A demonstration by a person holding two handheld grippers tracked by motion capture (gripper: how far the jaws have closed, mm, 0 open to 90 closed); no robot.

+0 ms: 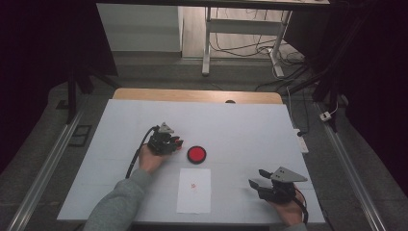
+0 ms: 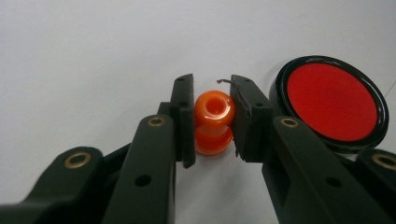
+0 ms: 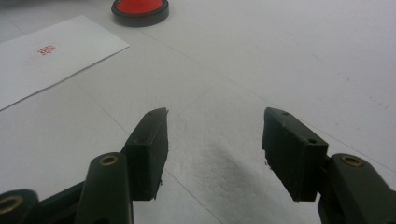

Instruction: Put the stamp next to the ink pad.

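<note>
A small orange knob-shaped stamp [image 2: 214, 122] stands upright on the white table, and my left gripper [image 2: 211, 86] is shut on it, one pad pressing each side. In the high view this gripper [image 1: 177, 143] sits left of centre, low over the table. Just right of it lies a round red ink pad in a black case [image 1: 197, 154] [image 2: 331, 102]. A white paper sheet [image 1: 194, 190] with a small red mark [image 3: 46, 49] lies nearer the front edge. My right gripper [image 1: 256, 177] [image 3: 215, 116] rests at the front right, open, with nothing between its fingers.
The white table top [image 1: 250, 130] spreads wide behind and to the right of the ink pad [image 3: 140, 9]. A wooden strip [image 1: 197, 95] borders its far edge. Metal rails run along both sides, and desk legs with cables stand beyond on the floor.
</note>
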